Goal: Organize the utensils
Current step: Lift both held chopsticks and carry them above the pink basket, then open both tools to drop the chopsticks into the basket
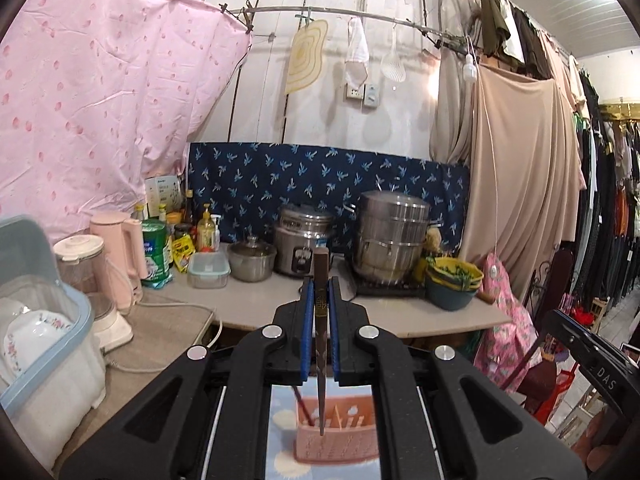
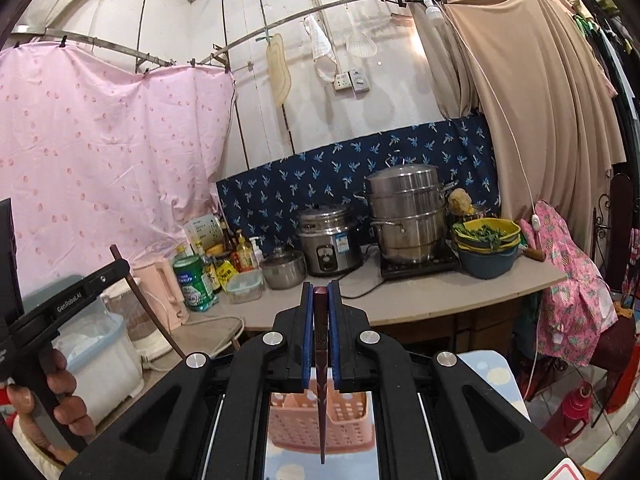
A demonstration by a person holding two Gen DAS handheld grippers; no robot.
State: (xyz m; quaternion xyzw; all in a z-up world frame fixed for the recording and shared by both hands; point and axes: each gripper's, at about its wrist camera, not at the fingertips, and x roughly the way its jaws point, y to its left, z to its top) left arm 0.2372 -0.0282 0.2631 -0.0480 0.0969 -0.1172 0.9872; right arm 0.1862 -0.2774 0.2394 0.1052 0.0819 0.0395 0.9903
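Each tool, left and right, grips a chopstick above the pink basket; one chopstick already stands inside.

White wall, pink curtain, perhaps tiled floor

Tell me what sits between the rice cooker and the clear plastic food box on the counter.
A small steel pot with a glass lid sits between the rice cooker and the food box, as both wrist views show.
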